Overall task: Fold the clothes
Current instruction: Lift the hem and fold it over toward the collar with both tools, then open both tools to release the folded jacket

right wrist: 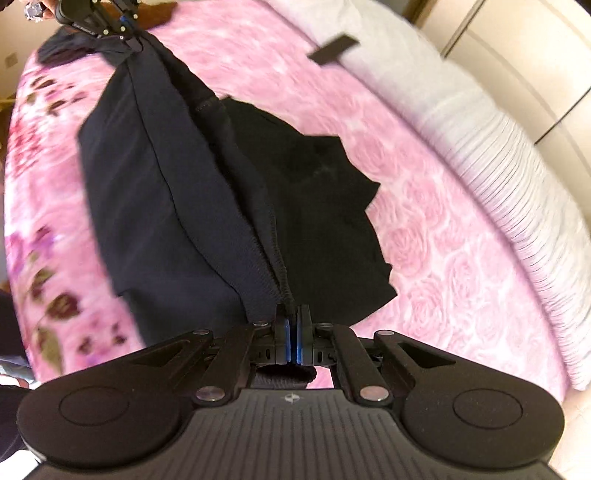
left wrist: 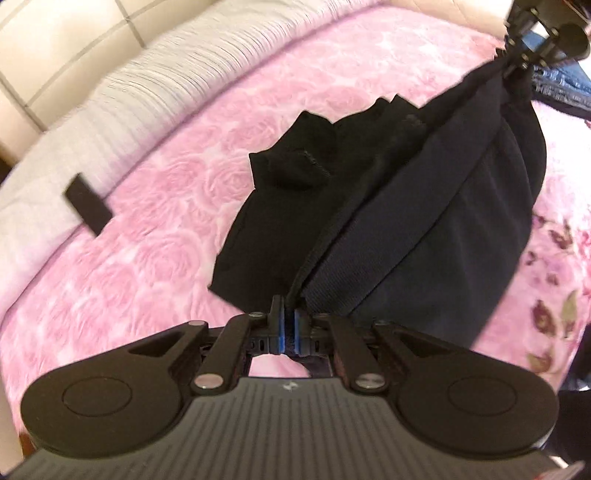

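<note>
A black garment (left wrist: 424, 206) (right wrist: 207, 199) hangs stretched between my two grippers above a pink rose-patterned bed cover (left wrist: 155, 206) (right wrist: 424, 221). My left gripper (left wrist: 289, 314) is shut on one end of its stitched hem. My right gripper (right wrist: 293, 317) is shut on the other end. Each gripper shows in the other's view: the right gripper (left wrist: 517, 62) at the top right, the left gripper (right wrist: 125, 35) at the top left. The lower part of the cloth lies crumpled on the cover (left wrist: 280, 177).
A small black rectangular piece (left wrist: 88, 208) (right wrist: 334, 50) lies at the border of the pink cover and a white ribbed sheet (left wrist: 110, 103) (right wrist: 498, 147). Cream panelled walls (left wrist: 55, 37) stand behind the bed. A dark flower print (right wrist: 44, 288) marks one side of the cover.
</note>
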`<act>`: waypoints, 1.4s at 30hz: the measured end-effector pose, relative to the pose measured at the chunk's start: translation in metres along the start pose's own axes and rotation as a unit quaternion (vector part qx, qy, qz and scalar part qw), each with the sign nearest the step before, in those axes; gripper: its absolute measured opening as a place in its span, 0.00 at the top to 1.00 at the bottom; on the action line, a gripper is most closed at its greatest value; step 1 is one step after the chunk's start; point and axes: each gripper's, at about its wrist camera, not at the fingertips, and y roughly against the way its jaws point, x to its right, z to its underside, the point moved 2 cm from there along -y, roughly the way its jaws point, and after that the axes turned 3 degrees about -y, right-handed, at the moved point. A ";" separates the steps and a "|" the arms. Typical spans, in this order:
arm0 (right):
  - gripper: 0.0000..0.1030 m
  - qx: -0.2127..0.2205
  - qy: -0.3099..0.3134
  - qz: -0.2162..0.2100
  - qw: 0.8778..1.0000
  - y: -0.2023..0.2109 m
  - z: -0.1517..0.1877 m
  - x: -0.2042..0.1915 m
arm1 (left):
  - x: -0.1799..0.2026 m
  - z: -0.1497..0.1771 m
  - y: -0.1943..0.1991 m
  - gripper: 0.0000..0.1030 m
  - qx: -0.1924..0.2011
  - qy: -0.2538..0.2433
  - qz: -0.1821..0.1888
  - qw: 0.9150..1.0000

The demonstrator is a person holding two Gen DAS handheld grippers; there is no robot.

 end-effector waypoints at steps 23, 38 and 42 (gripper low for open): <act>0.99 -0.026 -0.050 -0.058 0.997 -0.165 -0.105 0.177 | -0.161 -0.064 -0.176 0.97 -0.069 0.065 0.052 0.994; 0.59 0.017 -0.197 -0.031 0.980 -0.258 -0.081 0.211 | -0.173 -0.042 -0.263 0.72 -0.079 0.179 -0.012 0.981; 0.59 0.064 -0.261 -0.010 0.963 -0.227 -0.063 0.218 | -0.186 -0.034 -0.234 0.72 -0.051 0.227 -0.034 0.972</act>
